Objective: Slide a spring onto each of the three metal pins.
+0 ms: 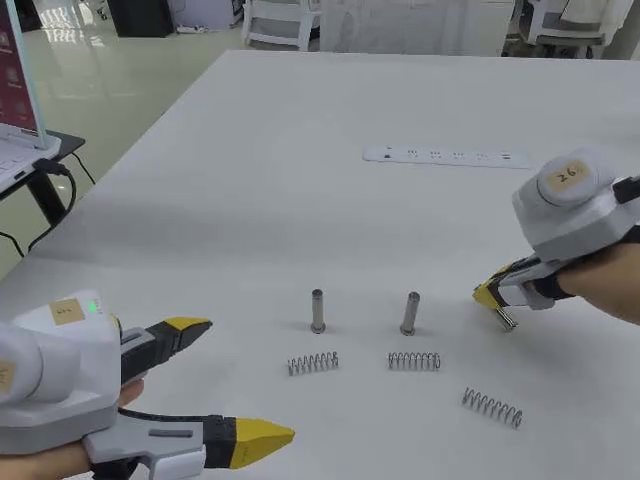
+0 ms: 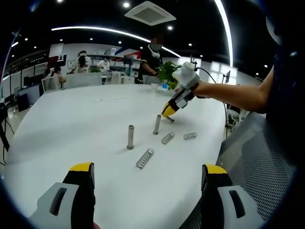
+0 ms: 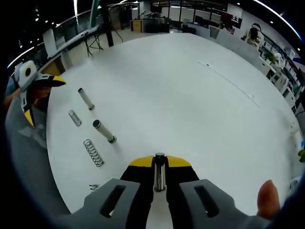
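Two metal pins stand upright on the white table, one (image 1: pixel 318 310) left of the other (image 1: pixel 410 313). My right gripper (image 1: pixel 492 295) is shut on the third pin (image 1: pixel 506 319) just above the table to their right; the pin (image 3: pixel 159 172) lies between the yellow tips. In front of the pins lie three springs: left (image 1: pixel 313 363), middle (image 1: pixel 414 360), right (image 1: pixel 492 407). My left gripper (image 1: pixel 235 385) stands open and holds nothing at the near left. The left spring (image 2: pixel 145 158) lies just ahead of its jaws.
A white power strip (image 1: pixel 445 155) lies farther back on the table (image 1: pixel 300 180). A laptop on a side stand (image 1: pixel 15 110) is off the table's left edge. A mesh chair (image 2: pixel 248 152) stands by the near edge. People sit in the background.
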Tool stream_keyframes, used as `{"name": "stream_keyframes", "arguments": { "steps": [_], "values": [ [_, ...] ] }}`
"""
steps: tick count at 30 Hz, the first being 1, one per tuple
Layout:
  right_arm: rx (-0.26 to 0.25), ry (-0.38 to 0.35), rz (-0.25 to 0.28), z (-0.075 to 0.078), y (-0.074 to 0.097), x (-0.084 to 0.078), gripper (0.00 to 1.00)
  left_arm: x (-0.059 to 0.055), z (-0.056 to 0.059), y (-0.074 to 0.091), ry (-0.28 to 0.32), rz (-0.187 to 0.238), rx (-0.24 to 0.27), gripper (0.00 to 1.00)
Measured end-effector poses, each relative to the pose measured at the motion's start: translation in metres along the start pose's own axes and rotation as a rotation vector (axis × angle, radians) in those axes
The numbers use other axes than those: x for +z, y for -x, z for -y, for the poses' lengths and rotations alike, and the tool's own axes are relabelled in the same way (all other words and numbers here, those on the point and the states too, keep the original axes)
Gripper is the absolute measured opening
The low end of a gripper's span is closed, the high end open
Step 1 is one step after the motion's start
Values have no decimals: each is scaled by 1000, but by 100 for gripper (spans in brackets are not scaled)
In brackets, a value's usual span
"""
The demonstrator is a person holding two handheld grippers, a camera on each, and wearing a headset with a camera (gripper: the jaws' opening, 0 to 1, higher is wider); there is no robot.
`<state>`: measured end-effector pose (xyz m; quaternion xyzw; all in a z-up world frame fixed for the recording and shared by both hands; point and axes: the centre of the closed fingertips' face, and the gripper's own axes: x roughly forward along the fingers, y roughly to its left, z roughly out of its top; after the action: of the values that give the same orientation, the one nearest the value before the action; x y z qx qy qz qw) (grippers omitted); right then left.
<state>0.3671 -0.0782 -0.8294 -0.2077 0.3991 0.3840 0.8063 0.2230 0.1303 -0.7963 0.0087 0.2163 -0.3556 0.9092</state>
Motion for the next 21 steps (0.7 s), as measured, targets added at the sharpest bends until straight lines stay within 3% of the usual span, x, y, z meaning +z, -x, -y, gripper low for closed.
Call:
{"name": "stream_keyframes", "arguments": {
  "steps": [21],
  "values": [
    [-7, -7, 45, -10, 22, -2, 6, 0, 1, 0, -7, 1, -6, 90]
  ]
}}
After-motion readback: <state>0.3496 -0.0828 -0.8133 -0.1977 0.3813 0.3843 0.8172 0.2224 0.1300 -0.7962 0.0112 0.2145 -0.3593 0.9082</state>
